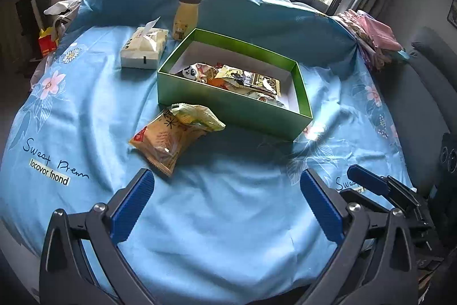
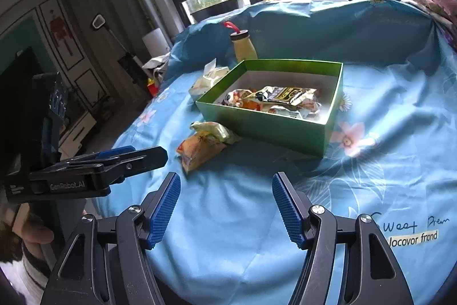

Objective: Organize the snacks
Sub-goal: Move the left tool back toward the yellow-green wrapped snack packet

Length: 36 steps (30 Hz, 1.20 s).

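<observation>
Left wrist view: green box (image 1: 228, 110) mostly filled; two snack packets (image 1: 171, 133) remain at its 8 o'clock. Your left gripper (image 1: 227, 185) and right gripper (image 2: 225, 190) gape empty.

Both tools hang side by side, angled downward, left tool (image 1: 227, 203) and right tool (image 2: 226, 207) gaping with nothing between their pads

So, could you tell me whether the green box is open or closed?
Open: the green box has no lid on it, and snack packets lie visible inside against its white interior.
</observation>
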Motion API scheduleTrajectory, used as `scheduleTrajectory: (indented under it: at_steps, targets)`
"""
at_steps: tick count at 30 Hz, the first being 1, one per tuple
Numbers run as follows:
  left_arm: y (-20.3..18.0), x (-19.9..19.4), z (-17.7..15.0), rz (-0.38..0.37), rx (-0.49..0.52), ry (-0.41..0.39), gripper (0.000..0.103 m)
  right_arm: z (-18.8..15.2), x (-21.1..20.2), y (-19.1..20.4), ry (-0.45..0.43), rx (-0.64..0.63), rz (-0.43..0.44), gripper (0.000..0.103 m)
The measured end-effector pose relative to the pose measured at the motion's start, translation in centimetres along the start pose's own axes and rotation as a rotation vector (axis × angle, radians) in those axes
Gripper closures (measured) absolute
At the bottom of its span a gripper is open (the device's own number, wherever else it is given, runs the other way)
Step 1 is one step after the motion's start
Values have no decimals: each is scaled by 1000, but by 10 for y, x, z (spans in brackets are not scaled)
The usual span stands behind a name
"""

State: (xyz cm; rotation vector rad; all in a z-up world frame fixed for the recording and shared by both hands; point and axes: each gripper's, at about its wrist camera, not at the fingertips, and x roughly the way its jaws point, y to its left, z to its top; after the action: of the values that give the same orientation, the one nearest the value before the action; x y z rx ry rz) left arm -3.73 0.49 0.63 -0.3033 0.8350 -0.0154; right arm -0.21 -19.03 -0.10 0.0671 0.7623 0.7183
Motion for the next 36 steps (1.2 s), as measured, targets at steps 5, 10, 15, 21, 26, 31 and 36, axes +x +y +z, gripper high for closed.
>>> scheduleTrajectory:
  at_steps: [5, 10, 15, 21, 26, 31, 36]
  targets:
    - [11, -3, -2, -31, -32, 8, 1, -3, 3, 2, 15, -6, -2, 36]
    - [31, -2, -8, -37, -82, 37, 1, -7, 8, 6, 35, -8, 0, 36]
    - [57, -2, -15, -53, -133, 43, 0, -11, 16, 9, 59, -13, 7, 35]
    - [85, 1, -22, -72, -192, 55, 0, -17, 29, 12, 93, -14, 24, 35]
    - [102, 10, -24, -101, -249, 79, 0, -22, 43, 11, 119, 2, 40, 35]
    - [105, 16, -21, -167, -259, 76, 1, -23, 58, 4, 132, 27, 29, 35]
    - [107, 23, -9, -246, -275, 60, 1, -19, 74, 1, 128, 37, 23, 35]
